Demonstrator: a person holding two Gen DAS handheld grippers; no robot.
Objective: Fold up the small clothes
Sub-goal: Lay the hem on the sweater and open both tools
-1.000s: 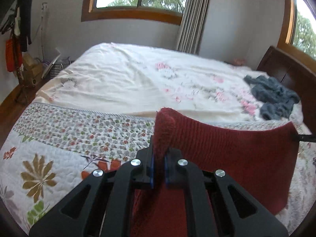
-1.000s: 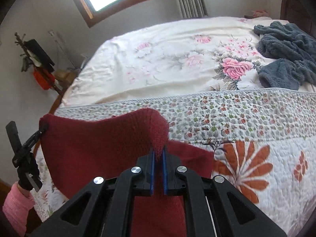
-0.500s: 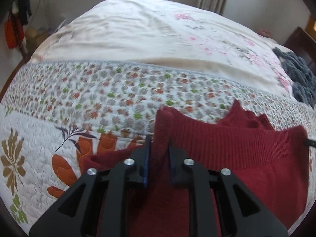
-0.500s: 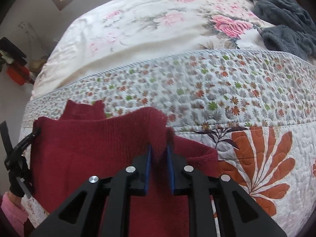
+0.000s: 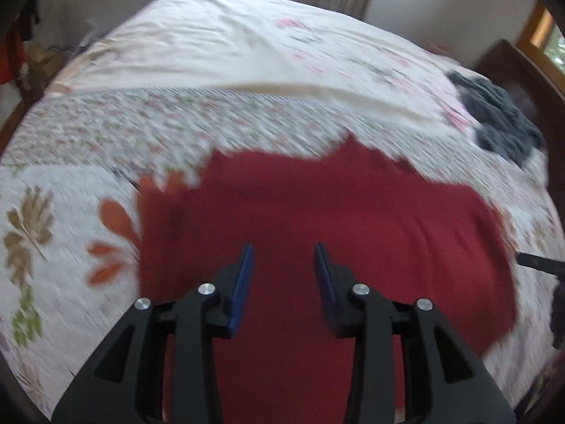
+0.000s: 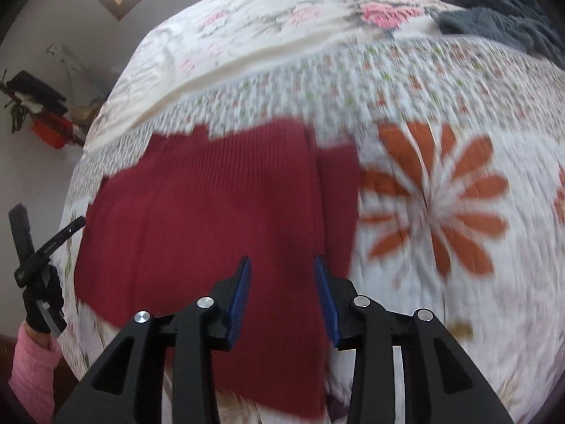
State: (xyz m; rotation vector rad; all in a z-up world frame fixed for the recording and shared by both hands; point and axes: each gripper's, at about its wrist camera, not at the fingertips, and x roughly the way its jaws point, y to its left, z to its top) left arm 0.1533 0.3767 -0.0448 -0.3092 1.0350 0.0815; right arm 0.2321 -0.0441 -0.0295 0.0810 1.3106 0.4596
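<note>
A dark red knitted garment (image 5: 317, 219) lies spread on the flowered quilt (image 5: 70, 212) near the bed's front edge, folded over itself; in the right wrist view the red garment (image 6: 212, 205) shows a folded edge along its right side. My left gripper (image 5: 284, 251) hangs open above the garment's near part, nothing between its blue pads. My right gripper (image 6: 282, 265) is open too, over the garment's right portion. The left gripper (image 6: 39, 254) also shows at the left edge of the right wrist view, held by a gloved hand with a pink sleeve (image 6: 30, 364). Both views are motion-blurred.
A grey fleece garment (image 5: 501, 120) lies bunched at the bed's far right, by the dark wooden headboard (image 5: 522, 81). A cream floral sheet (image 5: 247, 46) covers the far half of the bed. Clutter with red and black items (image 6: 42, 113) stands by the wall at left.
Both grippers were shut on the red garment's raised edge; they lowered it onto the quilt, let go and now stand open above it. The garment lies flat.
</note>
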